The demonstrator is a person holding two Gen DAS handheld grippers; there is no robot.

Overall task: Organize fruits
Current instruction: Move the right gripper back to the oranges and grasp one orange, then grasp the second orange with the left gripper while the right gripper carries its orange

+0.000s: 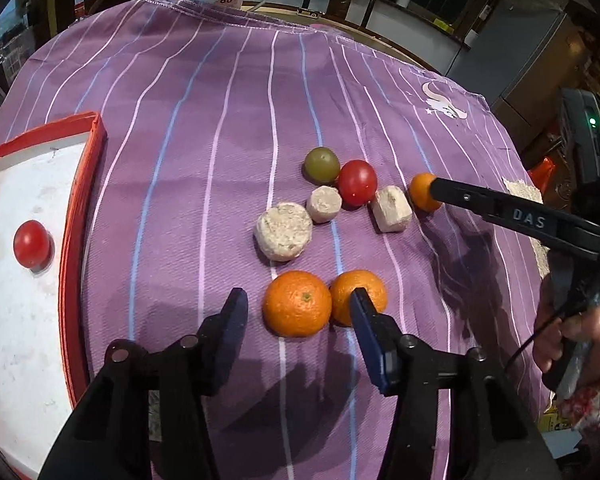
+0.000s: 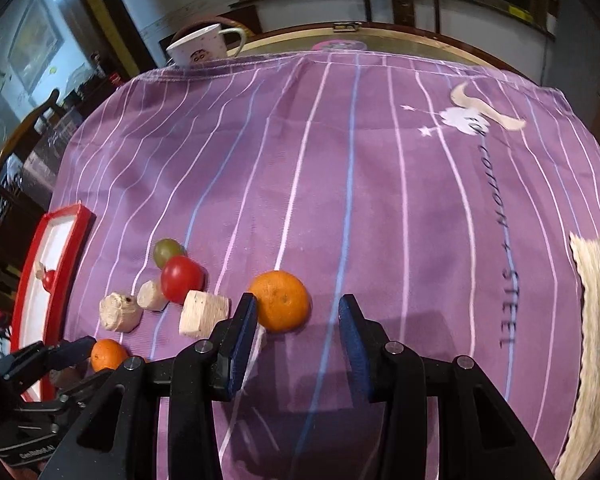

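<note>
I see both my grippers open: the left gripper (image 1: 296,306) around a mandarin (image 1: 297,303) near the tablecloth's (image 1: 220,120) front edge, the right gripper (image 2: 298,312) around another mandarin (image 2: 280,300) mid-cloth.

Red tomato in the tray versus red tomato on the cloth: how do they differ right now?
The tray tomato sits alone on the white floor of the red-rimmed tray, already sorted; the cloth tomato lies on the purple cloth, not yet moved. The cloth tomato is crowded, against the green fruit and a beige chunk; the tray tomato has only a small beige piece nearby. Both are round, glossy and red.
</note>
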